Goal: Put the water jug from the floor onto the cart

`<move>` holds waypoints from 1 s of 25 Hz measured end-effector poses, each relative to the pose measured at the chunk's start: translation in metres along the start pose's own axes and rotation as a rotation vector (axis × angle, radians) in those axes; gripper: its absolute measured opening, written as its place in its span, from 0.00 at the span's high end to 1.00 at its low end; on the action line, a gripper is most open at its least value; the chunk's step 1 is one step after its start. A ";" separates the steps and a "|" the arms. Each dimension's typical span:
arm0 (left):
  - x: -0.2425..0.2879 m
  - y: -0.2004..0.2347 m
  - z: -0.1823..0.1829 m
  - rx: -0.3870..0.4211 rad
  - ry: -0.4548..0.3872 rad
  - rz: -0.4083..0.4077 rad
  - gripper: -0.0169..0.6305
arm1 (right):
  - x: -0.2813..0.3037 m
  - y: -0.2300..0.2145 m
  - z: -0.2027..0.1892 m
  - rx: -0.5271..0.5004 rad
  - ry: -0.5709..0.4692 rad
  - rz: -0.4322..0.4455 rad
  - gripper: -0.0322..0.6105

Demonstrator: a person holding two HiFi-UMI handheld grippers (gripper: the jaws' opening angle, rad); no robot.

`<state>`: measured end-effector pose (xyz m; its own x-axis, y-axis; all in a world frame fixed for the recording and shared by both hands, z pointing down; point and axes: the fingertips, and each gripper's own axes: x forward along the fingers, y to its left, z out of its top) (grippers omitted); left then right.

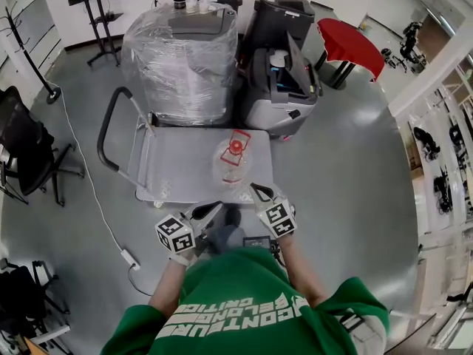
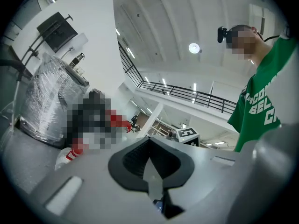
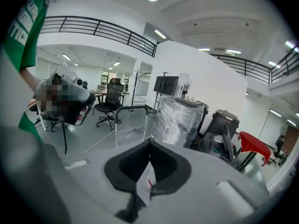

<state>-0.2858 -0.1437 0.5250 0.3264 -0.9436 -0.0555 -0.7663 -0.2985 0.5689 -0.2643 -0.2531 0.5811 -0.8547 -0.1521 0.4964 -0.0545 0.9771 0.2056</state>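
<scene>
The clear water jug (image 1: 233, 161) with a red cap stands on the grey deck of the cart (image 1: 177, 161), near its right front side. Both grippers are held close to the person's body, short of the cart's near edge and apart from the jug. My left gripper (image 1: 211, 210) has its jaws together with nothing in them; in its own view the left gripper (image 2: 149, 141) points level, with the jug (image 2: 65, 155) low at the left. My right gripper (image 1: 259, 191) is also shut and empty; in its own view the right gripper (image 3: 150, 143) faces the cart's handle (image 3: 128, 110).
A plastic-wrapped machine (image 1: 181, 58) stands behind the cart, with dark grey machines (image 1: 284, 80) to its right. A red table (image 1: 347, 43) is at the back right and an office chair (image 1: 26, 146) at the left. A white cable and power strip (image 1: 129, 259) lie on the floor.
</scene>
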 end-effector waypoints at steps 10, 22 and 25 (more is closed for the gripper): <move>0.043 -0.036 -0.019 0.035 0.062 -0.066 0.95 | -0.057 -0.026 -0.029 0.045 -0.014 -0.078 0.96; 0.090 -0.082 -0.058 0.031 0.104 -0.074 0.95 | -0.162 -0.049 -0.088 0.109 -0.020 -0.135 0.96; 0.095 -0.099 -0.072 0.032 0.122 -0.088 0.95 | -0.182 -0.049 -0.099 0.126 -0.024 -0.151 0.96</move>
<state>-0.1391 -0.1936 0.5224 0.4564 -0.8898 -0.0030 -0.7483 -0.3856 0.5398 -0.0544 -0.2877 0.5644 -0.8437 -0.2962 0.4477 -0.2460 0.9546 0.1679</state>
